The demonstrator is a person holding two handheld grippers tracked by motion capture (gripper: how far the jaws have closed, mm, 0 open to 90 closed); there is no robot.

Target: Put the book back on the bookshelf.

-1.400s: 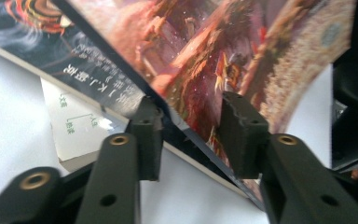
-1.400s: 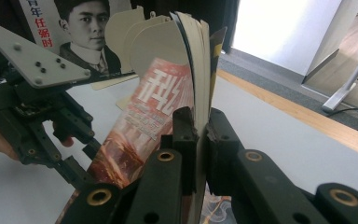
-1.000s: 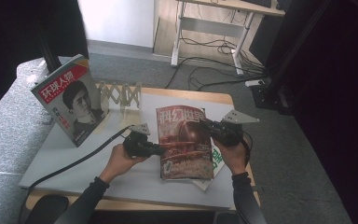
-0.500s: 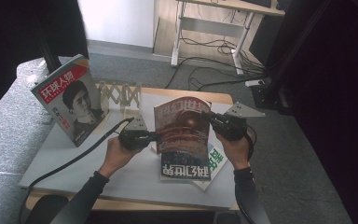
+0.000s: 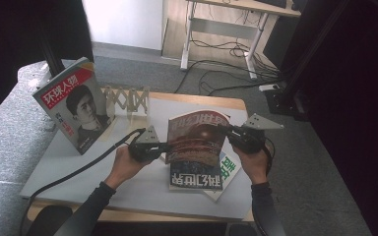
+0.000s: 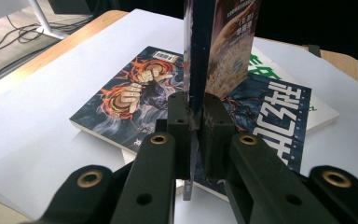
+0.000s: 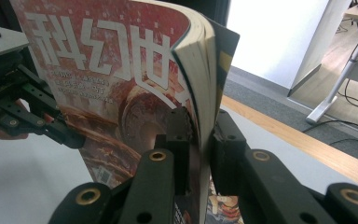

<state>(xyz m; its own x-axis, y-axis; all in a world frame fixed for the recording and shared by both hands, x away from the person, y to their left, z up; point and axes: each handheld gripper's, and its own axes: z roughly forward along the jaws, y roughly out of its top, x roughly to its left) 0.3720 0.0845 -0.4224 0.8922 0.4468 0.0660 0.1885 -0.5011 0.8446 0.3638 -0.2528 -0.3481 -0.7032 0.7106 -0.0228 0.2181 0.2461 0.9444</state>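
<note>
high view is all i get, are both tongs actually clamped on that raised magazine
Observer: Yes. In the left gripper view the left tongs pinch the raised magazine by its edge.
Operator: and the right side
Observer: The right tongs close on the opposite edge, where the pages bow outward.
Operator: what's under it
Observer: A dark magazine with flaming fists on its cover lies flat on the table, on top of a white one with green print.

an office or lab room: grey carpet floor (image 5: 320, 162), a metal-legged desk (image 5: 216, 39) with loose cables (image 5: 216, 73), black curtains (image 5: 359, 98).
</note>
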